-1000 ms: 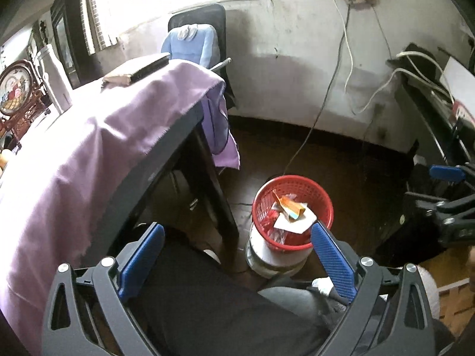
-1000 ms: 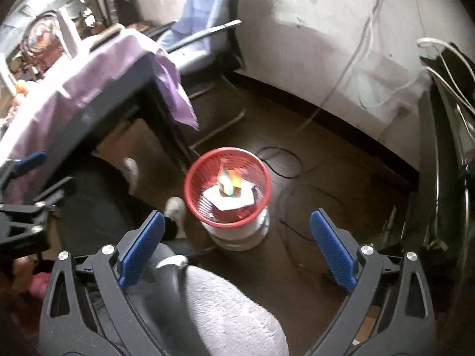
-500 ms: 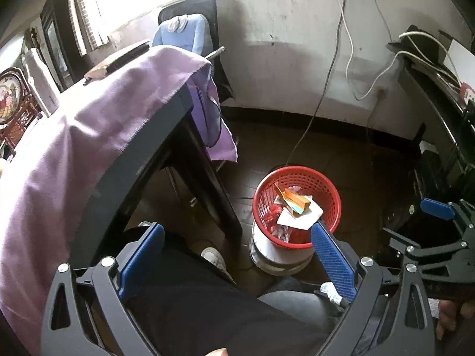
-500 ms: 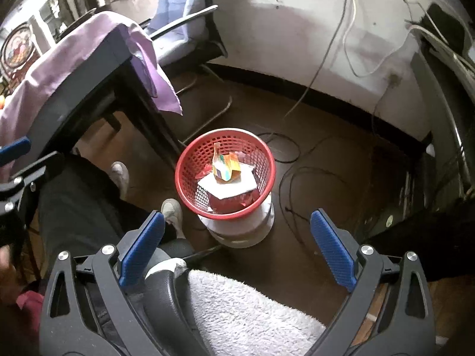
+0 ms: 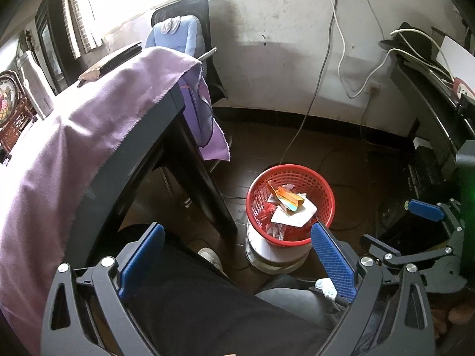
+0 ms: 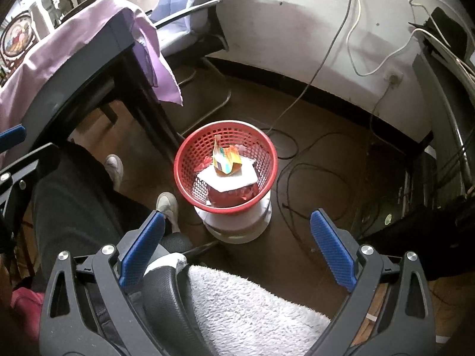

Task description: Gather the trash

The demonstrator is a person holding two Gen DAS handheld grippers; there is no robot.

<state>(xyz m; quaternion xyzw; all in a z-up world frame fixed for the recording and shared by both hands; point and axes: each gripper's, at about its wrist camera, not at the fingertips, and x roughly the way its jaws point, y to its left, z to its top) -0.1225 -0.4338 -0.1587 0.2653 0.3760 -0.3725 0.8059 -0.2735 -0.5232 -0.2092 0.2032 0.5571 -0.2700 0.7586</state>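
left gripper (image 5: 236,259): jaws spread wide, nothing between the blue pads, held above the person's dark-trousered lap (image 5: 207,305), short of the red basket (image 5: 322,184) | right gripper (image 6: 237,249): jaws spread wide, empty, held above the same basket's near side | both point down toward the basket

Dark brown floor (image 6: 320,178): white round base (image 6: 237,228) carrying red mesh plastic basket (image 6: 184,178); thin cables (image 6: 299,154) alongside.
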